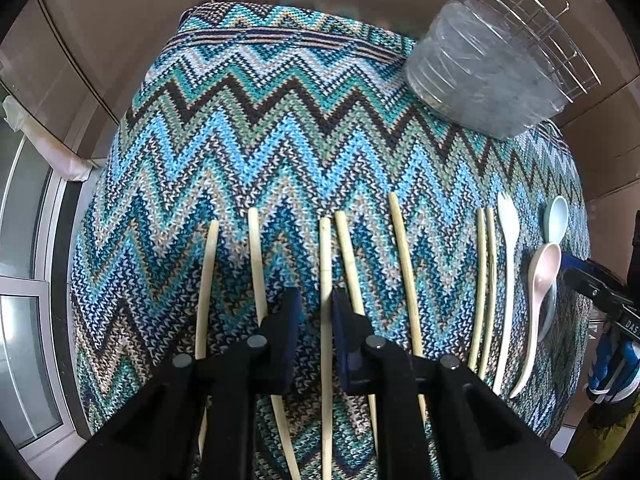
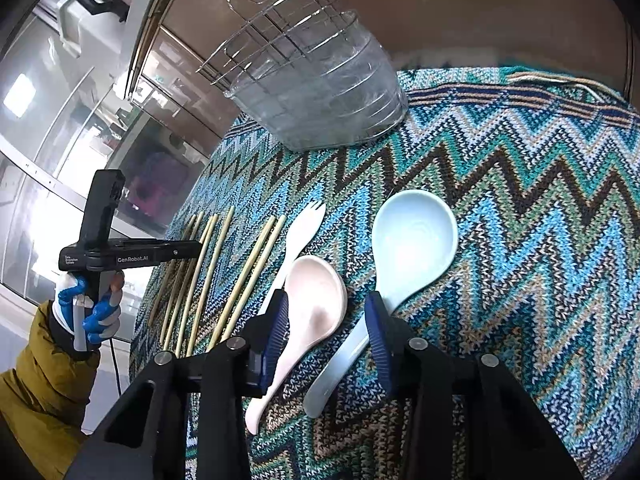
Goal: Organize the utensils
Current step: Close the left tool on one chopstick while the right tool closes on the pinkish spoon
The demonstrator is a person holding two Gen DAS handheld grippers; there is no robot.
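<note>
Several pale chopsticks [image 1: 326, 272] lie side by side on a zigzag knit cloth [image 1: 280, 152]. My left gripper [image 1: 314, 300] hovers low over them, jaws a little apart around one chopstick, not clamped. To the right lie a white spork [image 1: 509, 240], a pink spoon [image 1: 538, 280] and a light blue spoon [image 1: 557, 216]. My right gripper [image 2: 326, 312] is open over the pink spoon [image 2: 316, 304] and the blue spoon [image 2: 412, 236], holding nothing. The spork [image 2: 298, 236] and chopsticks [image 2: 248, 276] lie to its left.
A clear plastic tub holding a wire utensil rack [image 1: 488, 68] stands at the far right corner of the cloth, also in the right wrist view [image 2: 320, 96]. The left hand-held gripper body [image 2: 104, 256] shows beyond the cloth's left edge. Brown cabinet walls surround the table.
</note>
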